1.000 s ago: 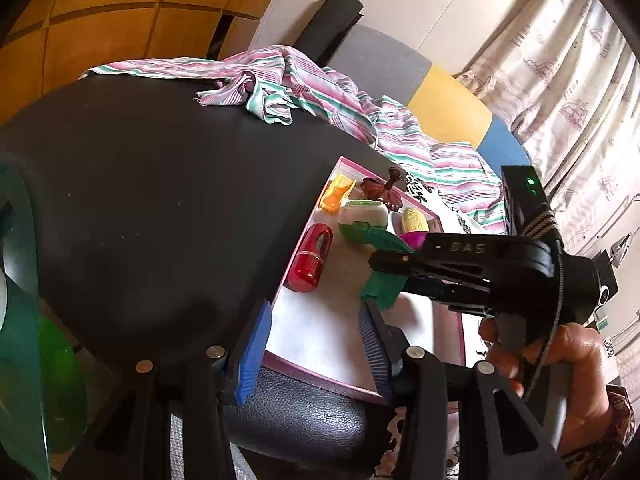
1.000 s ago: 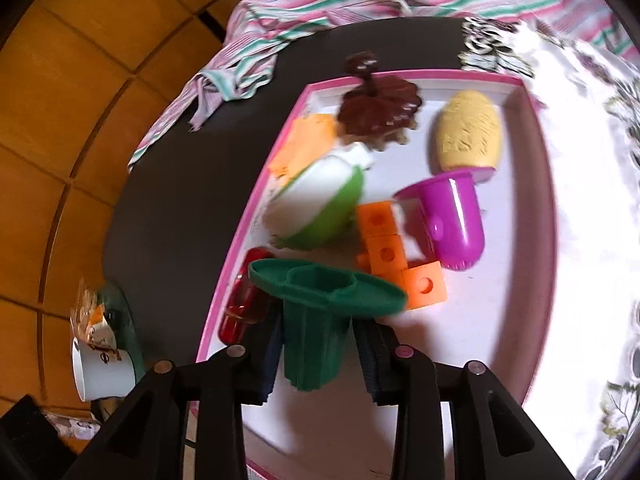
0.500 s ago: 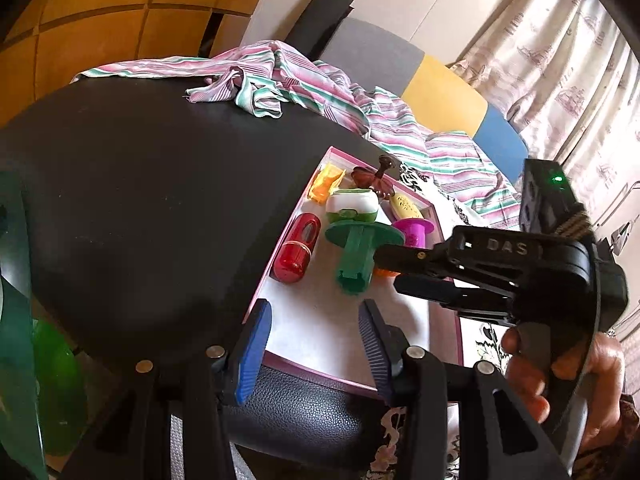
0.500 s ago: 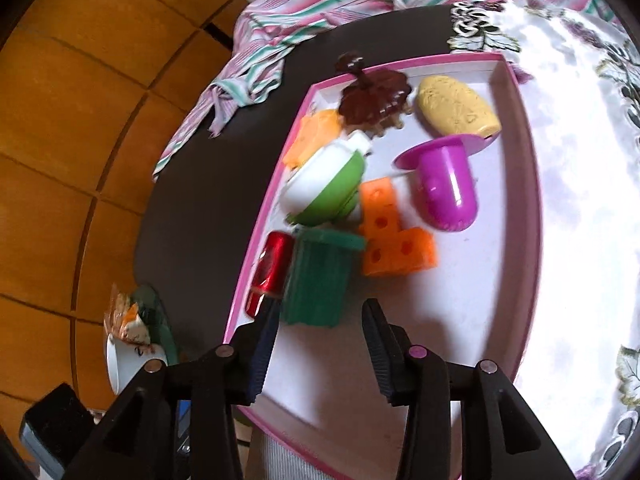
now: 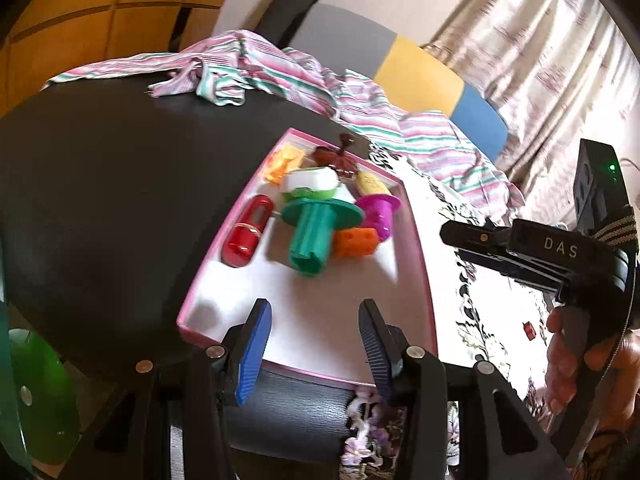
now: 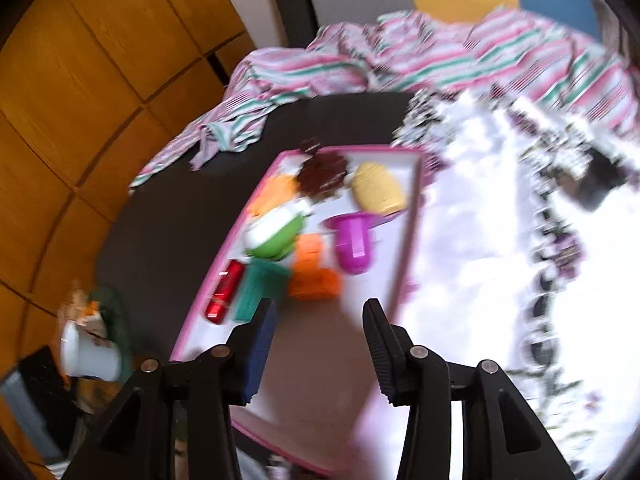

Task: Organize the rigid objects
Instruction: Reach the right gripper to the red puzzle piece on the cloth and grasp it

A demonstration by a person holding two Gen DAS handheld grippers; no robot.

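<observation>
A pink-rimmed white tray (image 5: 312,304) on the black table holds several toys. A green flanged piece (image 5: 314,236) lies on it between a red capsule (image 5: 244,236) and an orange block (image 5: 356,242). Behind them are a magenta cup (image 5: 378,210), a white-and-green bowl (image 5: 310,184), a yellow piece (image 5: 372,184) and a brown leaf (image 5: 336,156). My left gripper (image 5: 316,344) hovers open and empty over the tray's near end. My right gripper (image 6: 318,340) is opening with nothing between its jaws, and stands back from the green piece (image 6: 262,290). This view is blurred.
A striped cloth (image 5: 280,76) lies across the table's far side, and a white flowered cloth (image 6: 480,240) lies right of the tray. A white cup (image 6: 90,354) stands left of the table. A hand (image 5: 572,356) holds the right gripper. A wooden wall is on the left.
The right gripper let go of the green flanged piece, which now lies on the tray, then pulled back and up to the right. The left gripper shifted slightly, still open.
</observation>
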